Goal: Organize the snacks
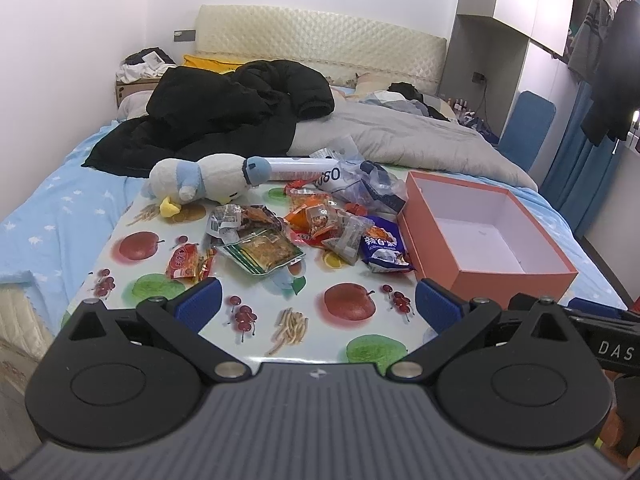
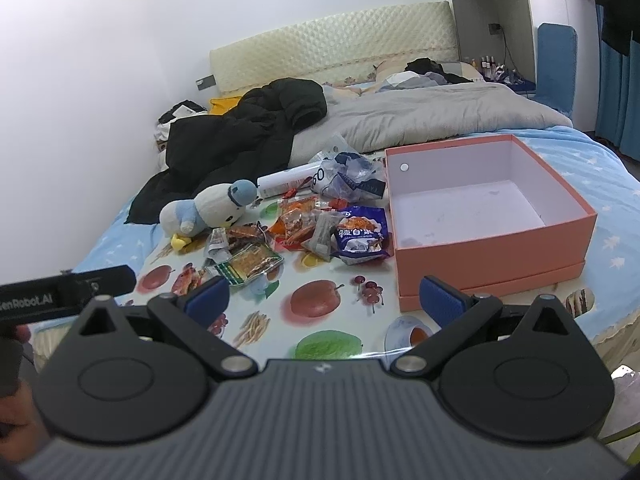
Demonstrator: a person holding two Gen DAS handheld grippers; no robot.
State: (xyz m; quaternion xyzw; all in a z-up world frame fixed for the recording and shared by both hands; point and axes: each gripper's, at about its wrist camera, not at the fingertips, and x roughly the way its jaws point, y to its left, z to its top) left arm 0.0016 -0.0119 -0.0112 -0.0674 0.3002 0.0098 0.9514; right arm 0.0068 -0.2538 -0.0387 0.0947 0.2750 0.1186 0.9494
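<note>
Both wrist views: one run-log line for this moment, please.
left gripper open, idle | right gripper open, idle | snack packets loose on mat | pink box empty | stage: not started

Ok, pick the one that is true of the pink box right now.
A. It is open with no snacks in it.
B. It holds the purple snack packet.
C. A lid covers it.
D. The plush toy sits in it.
A: the pink box stands open with its white floor bare, while the purple snack packet and plush toy lie outside it on the fruit-print mat.
</note>
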